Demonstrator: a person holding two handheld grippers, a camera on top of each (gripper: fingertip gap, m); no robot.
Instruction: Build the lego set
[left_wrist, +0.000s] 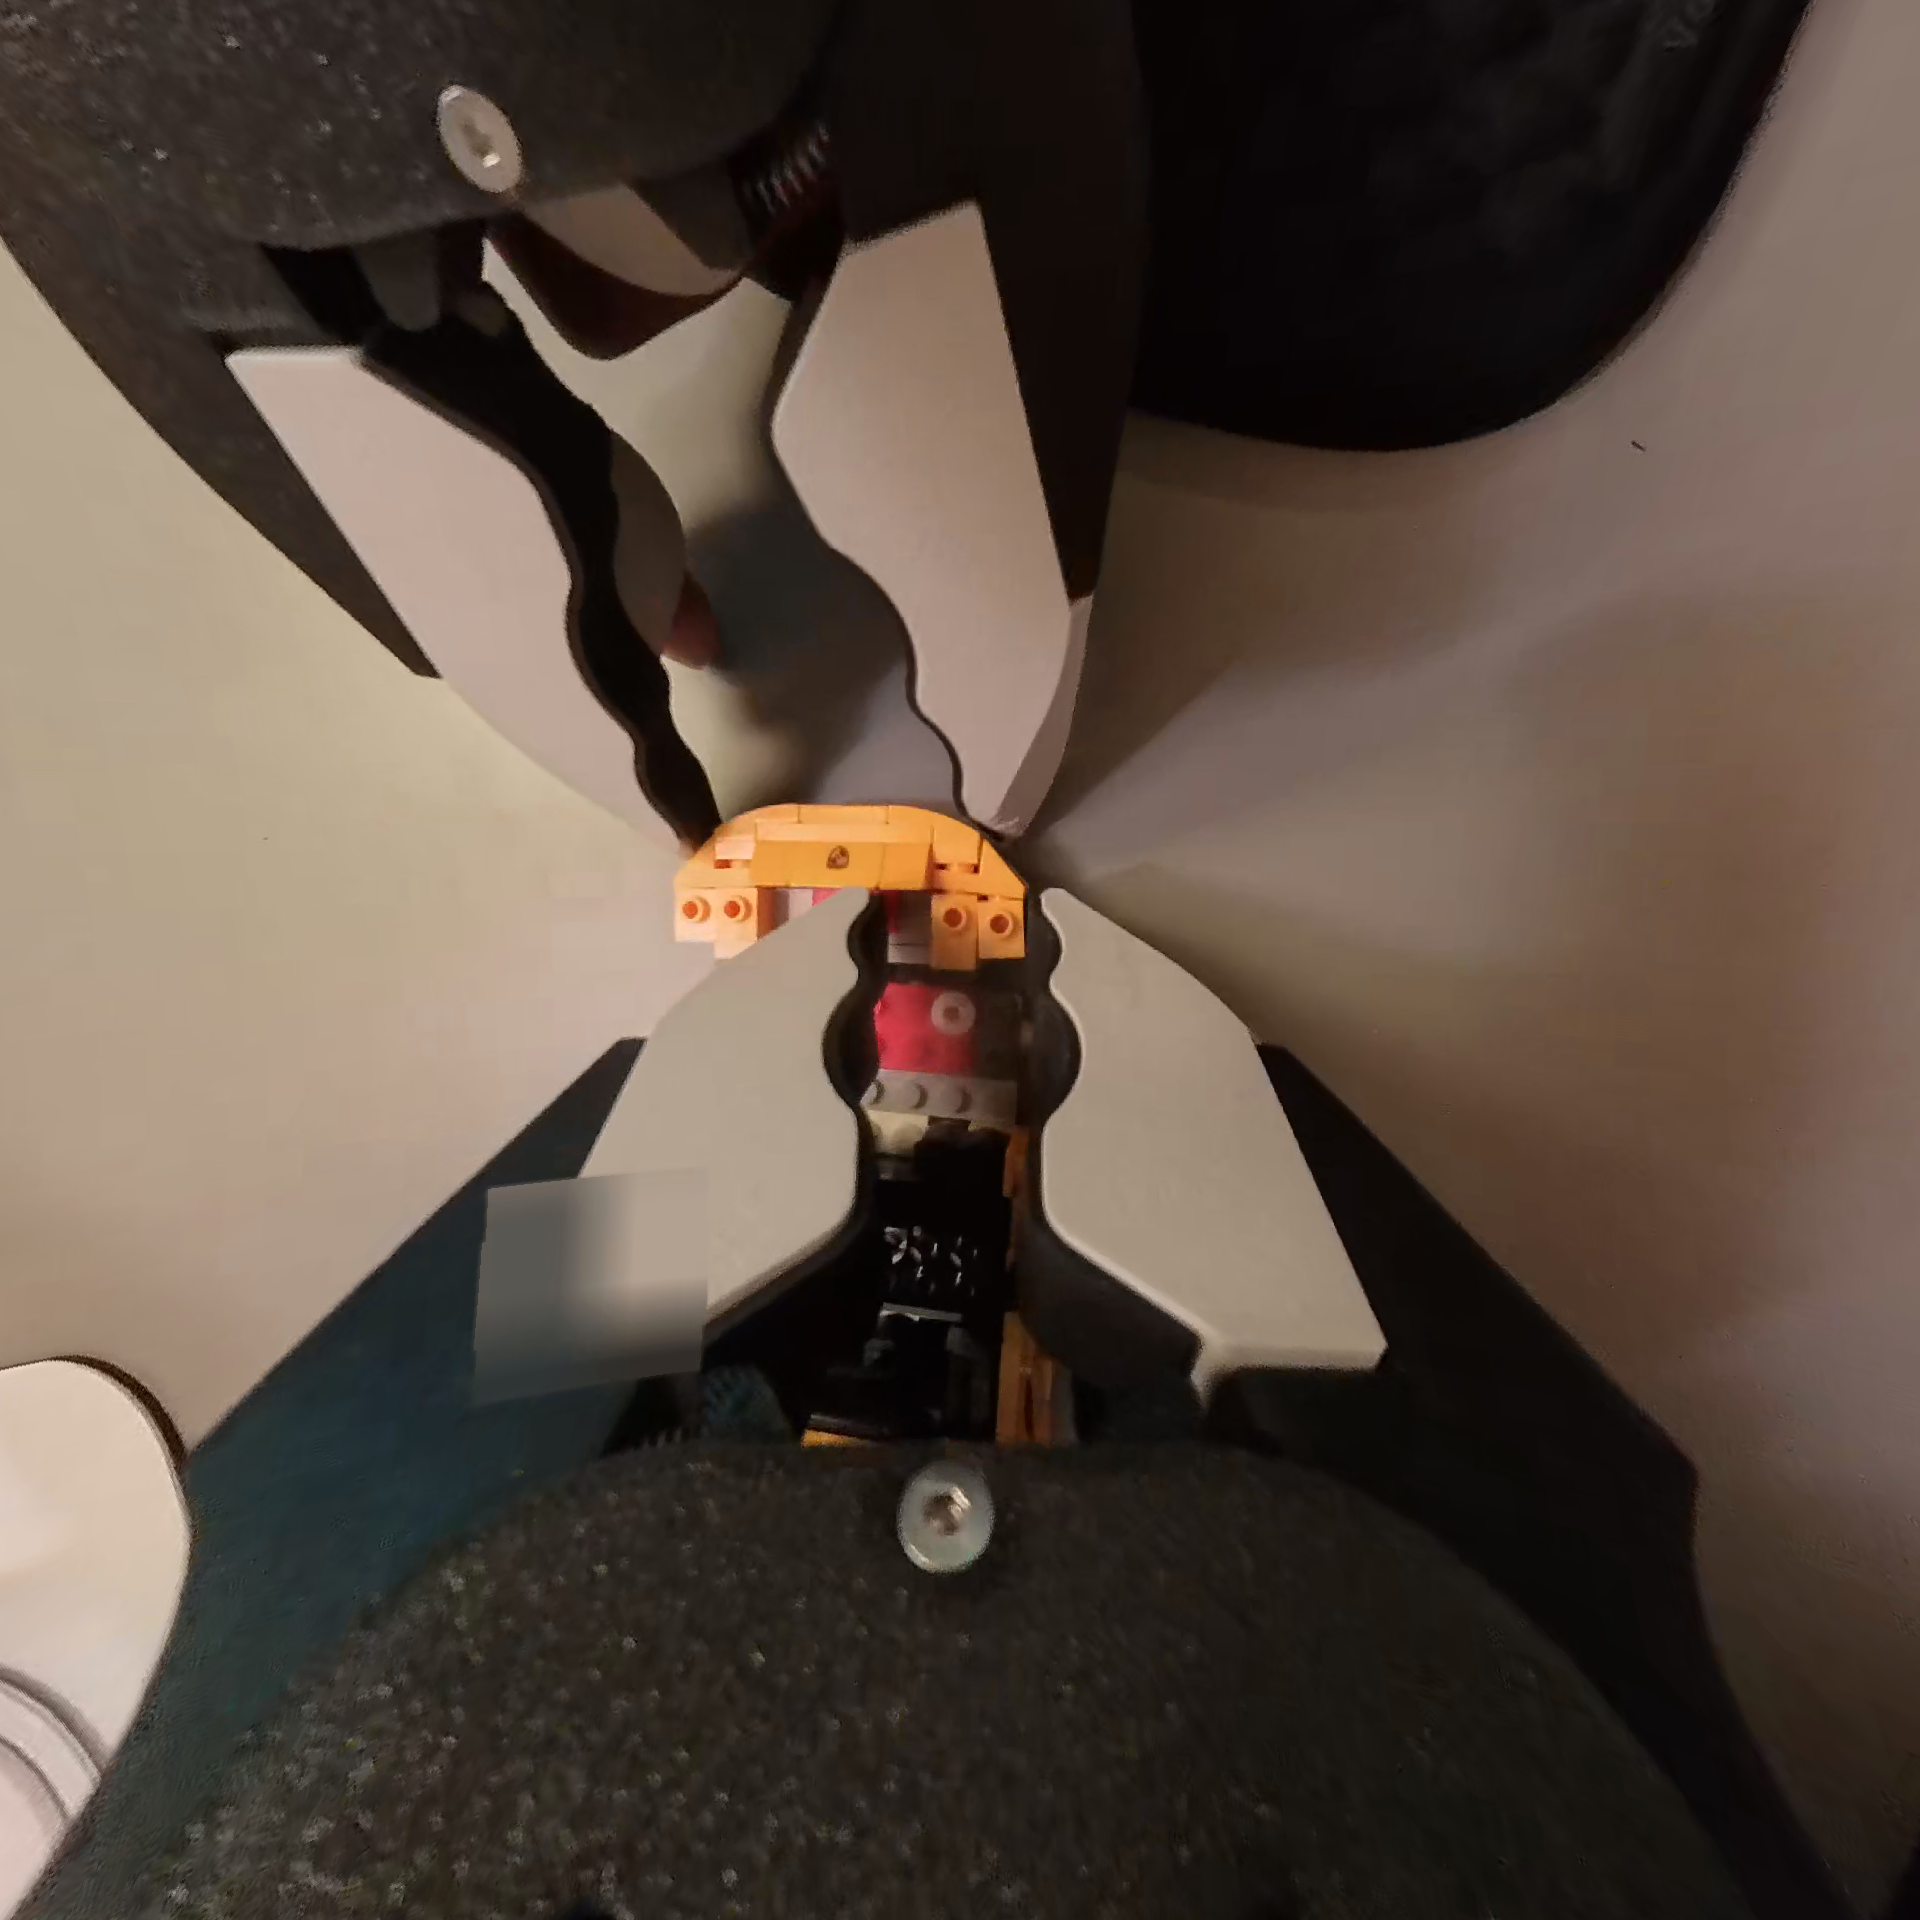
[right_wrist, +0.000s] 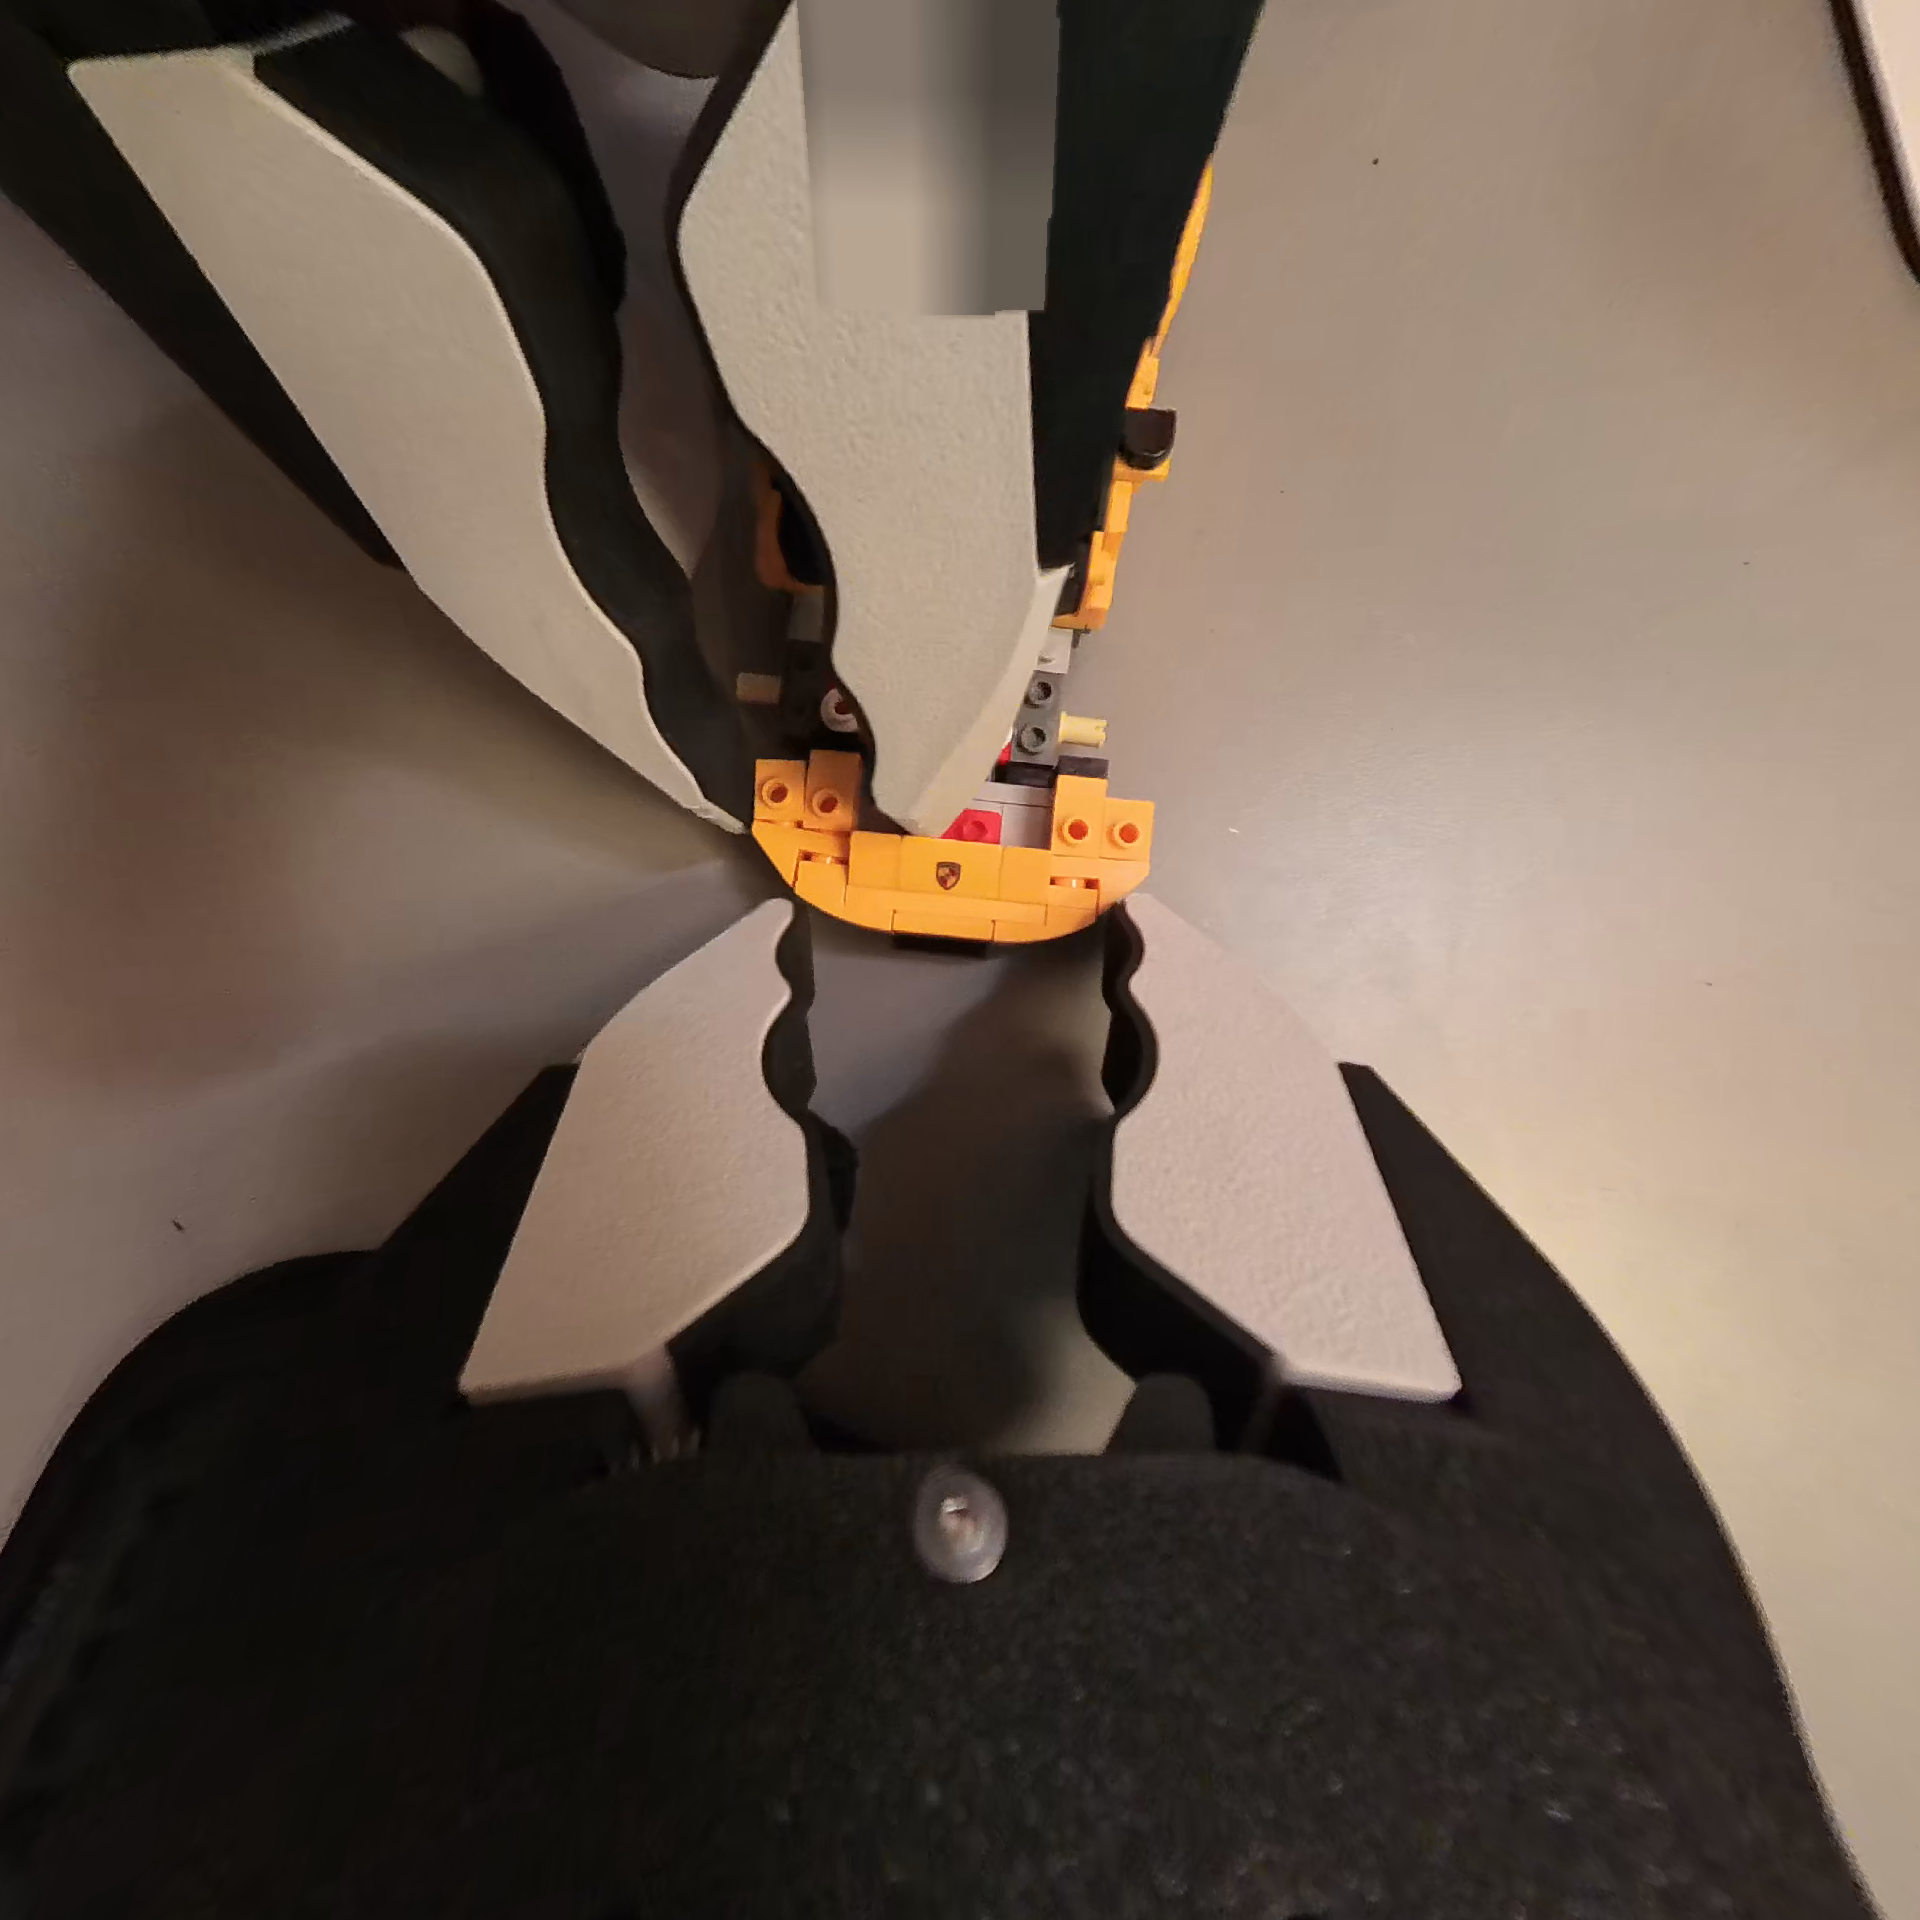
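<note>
A partly built lego car (left_wrist: 940, 1023) lies lengthwise on the table, with a black, grey and red inside and an orange curved front (left_wrist: 831, 857). My left gripper (left_wrist: 951, 914) is shut on the car's body just behind that front. My right gripper (right_wrist: 954, 912) faces it head-on, and its two tips press on the two outer corners of the orange front (right_wrist: 945, 878). In the right wrist view the left gripper (right_wrist: 816, 821) comes down from the top over the car, whose orange side (right_wrist: 1117, 530) shows behind its finger. In the left wrist view the right gripper (left_wrist: 847, 831) comes from the top.
The light grey table (left_wrist: 1507, 779) spreads to both sides of the grippers. A white object (left_wrist: 73, 1538) sits at the lower left edge of the left wrist view. A white edge (right_wrist: 1886, 114) shows at the top right corner of the right wrist view. Less than 4 cm separates the two grippers' tips.
</note>
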